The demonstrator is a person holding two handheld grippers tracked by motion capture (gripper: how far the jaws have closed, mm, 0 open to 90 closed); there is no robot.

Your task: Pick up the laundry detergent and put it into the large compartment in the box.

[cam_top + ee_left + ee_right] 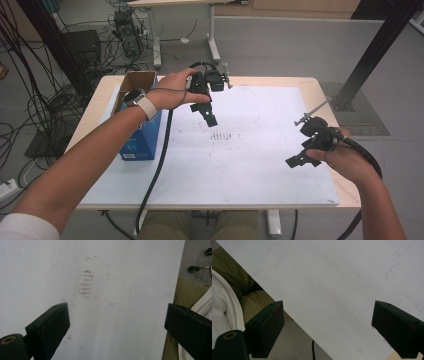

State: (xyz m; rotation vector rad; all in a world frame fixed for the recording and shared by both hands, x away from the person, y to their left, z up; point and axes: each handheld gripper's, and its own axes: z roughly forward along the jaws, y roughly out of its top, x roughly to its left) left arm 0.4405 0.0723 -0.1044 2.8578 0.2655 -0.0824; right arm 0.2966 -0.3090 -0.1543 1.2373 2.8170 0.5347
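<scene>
- Left gripper (pixel 210 117): jaws spread, empty; blue box (pixel 142 135) just beside its forearm, which could topple it.
- Right gripper (pixel 300 160): jaws spread, empty, above white board (pixel 260 165).

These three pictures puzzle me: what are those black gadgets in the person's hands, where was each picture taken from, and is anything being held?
A person sits at a table and holds a hand-operated tool in each hand; there is no robot arm. Each tool is a gripper with two black jaws that can pinch things.

The high view looks down from above the person. The left gripper hangs over the middle of the white board that covers the table, and the right gripper is near the board's right edge. An open blue cardboard box stands at the left edge.

The other two pictures come from small cameras riding on the grippers, looking along their jaws. In the left gripper view the left gripper is above faint reddish smudges on the board. In the right gripper view the right gripper is above the board's edge.

Both stand wide open, holding nothing.
</scene>
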